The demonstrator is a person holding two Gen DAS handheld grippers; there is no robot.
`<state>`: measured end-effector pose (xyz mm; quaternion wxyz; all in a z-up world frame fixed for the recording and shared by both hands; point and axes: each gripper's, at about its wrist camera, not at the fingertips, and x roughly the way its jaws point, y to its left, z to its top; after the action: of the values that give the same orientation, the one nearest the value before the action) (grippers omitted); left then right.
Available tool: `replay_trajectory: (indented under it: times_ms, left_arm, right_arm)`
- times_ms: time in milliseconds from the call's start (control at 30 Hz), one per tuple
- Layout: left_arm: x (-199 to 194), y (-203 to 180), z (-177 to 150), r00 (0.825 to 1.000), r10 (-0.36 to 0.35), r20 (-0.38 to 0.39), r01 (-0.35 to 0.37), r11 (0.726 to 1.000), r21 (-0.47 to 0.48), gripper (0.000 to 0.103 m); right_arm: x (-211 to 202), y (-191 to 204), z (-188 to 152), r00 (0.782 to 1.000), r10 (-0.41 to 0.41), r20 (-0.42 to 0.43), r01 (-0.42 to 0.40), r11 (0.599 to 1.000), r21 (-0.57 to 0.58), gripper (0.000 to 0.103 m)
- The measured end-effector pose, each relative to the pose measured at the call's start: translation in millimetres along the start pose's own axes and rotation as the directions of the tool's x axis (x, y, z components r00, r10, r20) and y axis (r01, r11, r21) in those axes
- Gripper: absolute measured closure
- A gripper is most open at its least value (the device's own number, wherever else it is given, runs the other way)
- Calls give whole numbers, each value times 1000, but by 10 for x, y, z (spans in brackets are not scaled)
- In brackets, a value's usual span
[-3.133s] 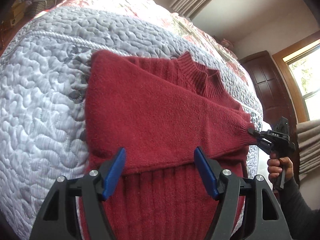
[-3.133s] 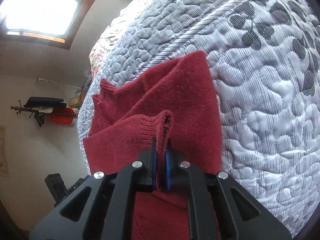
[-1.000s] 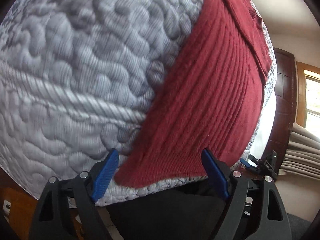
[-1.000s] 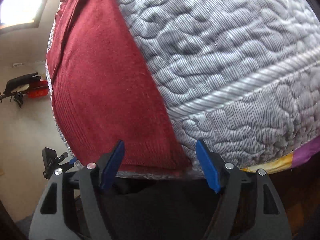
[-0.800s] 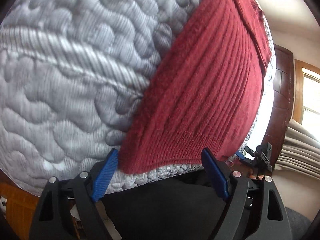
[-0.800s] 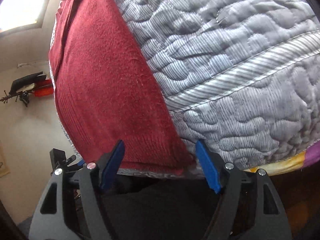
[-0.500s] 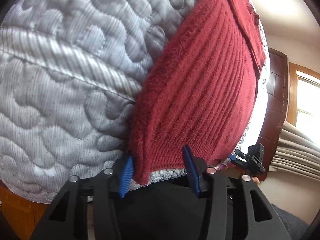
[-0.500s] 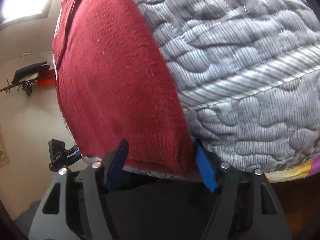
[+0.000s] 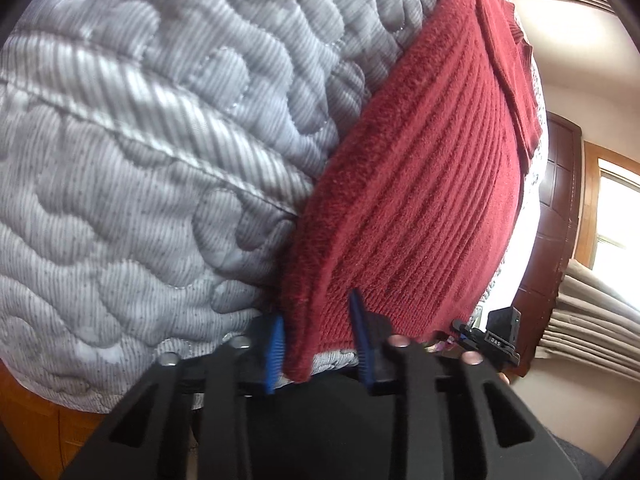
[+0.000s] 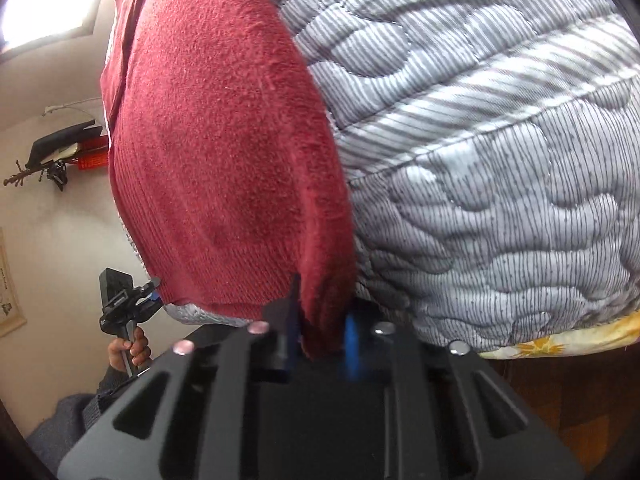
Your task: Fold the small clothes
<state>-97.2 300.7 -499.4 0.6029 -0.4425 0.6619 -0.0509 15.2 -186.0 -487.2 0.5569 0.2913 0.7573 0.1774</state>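
A dark red knit sweater (image 9: 420, 200) lies on the grey quilted bed cover (image 9: 140, 160), its ribbed hem at the bed's near edge. My left gripper (image 9: 318, 344) is closed on the hem's left corner, with bunched fabric filling the gap between the blue pads. In the right wrist view the same sweater (image 10: 224, 152) runs away from me, and my right gripper (image 10: 320, 328) pinches the hem's right corner, its pads blurred. Each view shows the other gripper small at the hem's far corner; a hand (image 10: 128, 350) holds the left one.
The quilt (image 10: 500, 160) drops over the bed edge just below the hem, with a yellow floral sheet (image 10: 560, 340) under it. A dark wooden door (image 9: 560, 200) and beige curtains (image 9: 592, 328) stand to the right. A wall shelf (image 10: 60, 148) hangs to the left.
Both grippers dropped to the sweater's hem at the bed edge, moved in on its two corners, and narrowed from wide open to closed on the fabric.
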Motion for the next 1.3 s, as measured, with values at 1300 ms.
replay_trajectory:
  times_ms: [1300]
  left_arm:
    - [-1197, -1238, 1320, 746, -574, 338, 606, 795, 13, 97]
  right_arm:
    - [-1676, 1264, 1424, 857, 442, 267, -440, 895, -69, 97]
